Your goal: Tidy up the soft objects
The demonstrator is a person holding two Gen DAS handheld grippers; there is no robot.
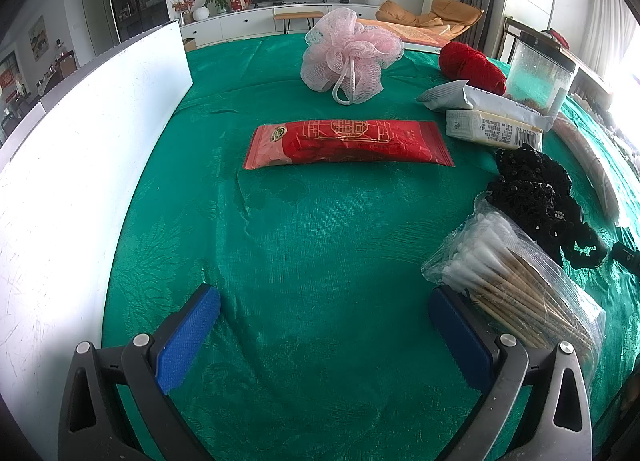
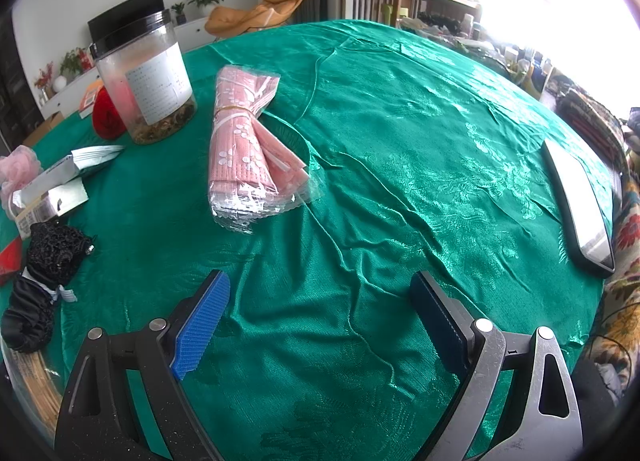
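Note:
In the left wrist view a pink mesh bath pouf (image 1: pixel 350 55) sits far ahead on the green cloth, with a red yarn ball (image 1: pixel 472 67) to its right. A red flat packet (image 1: pixel 348 145) lies in the middle. Black lace fabric (image 1: pixel 536 197) and a bag of cotton swabs (image 1: pixel 516 281) lie at the right. My left gripper (image 1: pixel 324 301) hovers open and empty, its right finger beside the swab bag. In the right wrist view a wrapped pink cloth bundle (image 2: pixel 252 149) lies ahead left. My right gripper (image 2: pixel 320 293) is open and empty over bare cloth. The black lace fabric (image 2: pixel 52 253) sits at the left.
A white board (image 1: pixel 80 165) stands along the left side. A clear jar with a black lid (image 2: pixel 146 81) and white paper packets (image 1: pixel 492 117) crowd the middle right. A flat white tray (image 2: pixel 580 201) lies near the table's right edge. The green tablecloth (image 2: pixel 400 181) is wrinkled.

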